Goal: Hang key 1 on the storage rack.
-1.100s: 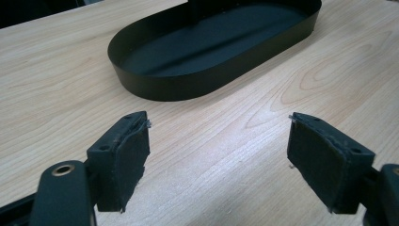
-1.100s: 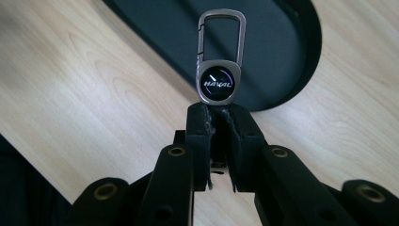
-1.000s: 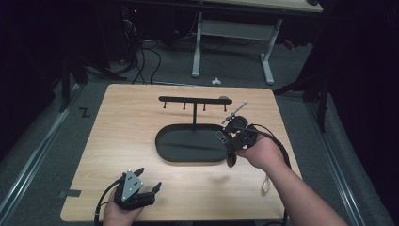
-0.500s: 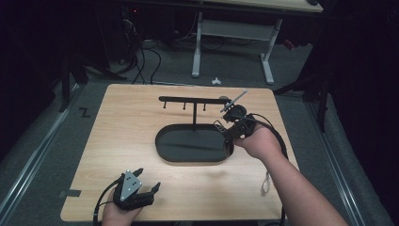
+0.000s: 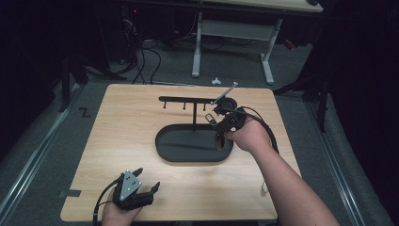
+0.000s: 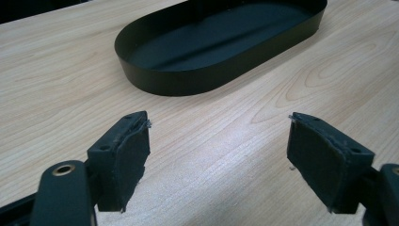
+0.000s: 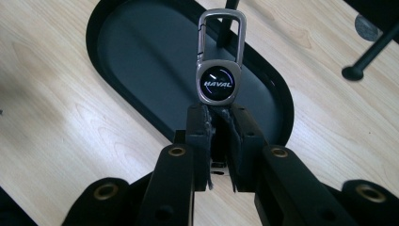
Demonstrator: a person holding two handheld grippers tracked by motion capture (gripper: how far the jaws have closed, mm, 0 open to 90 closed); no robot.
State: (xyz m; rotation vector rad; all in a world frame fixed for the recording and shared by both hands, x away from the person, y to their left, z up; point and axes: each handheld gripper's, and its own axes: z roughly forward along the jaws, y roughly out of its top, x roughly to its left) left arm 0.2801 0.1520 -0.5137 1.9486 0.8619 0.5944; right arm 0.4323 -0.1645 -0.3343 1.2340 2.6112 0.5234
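While the left gripper rested near the tabletop's near left corner with its jaws spread wide and nothing between them, the right gripper was clamped on a metal keychain above the far right end of a black oval tray. White lettering on the keychain's round dark emblem read "HAVAL" in the right gripper view, with a silver carabiner clip rising from the emblem's top. In that view the jaws pinched the fob's lower edge, and the clip pointed toward the thin upright post standing in the tray.

From the high view, the tray sat at the middle of the wooden tabletop, and the post carried a black crossbar with short pegs hanging beneath it, running toward the far edge's centre. The right hand held its gripper just beside the crossbar's right end, the keychain close under the bar; whether it touched a peg could not be told.

Compared with a second before, the right gripper had moved from over the tray's right rim toward the far edge, nearer the crossbar's right end, and the forearm had stretched farther across the tabletop. The left gripper had not shifted from its corner.

The left gripper view showed both black pads well apart over bare wood grain, the tray's near wall lying beyond them.
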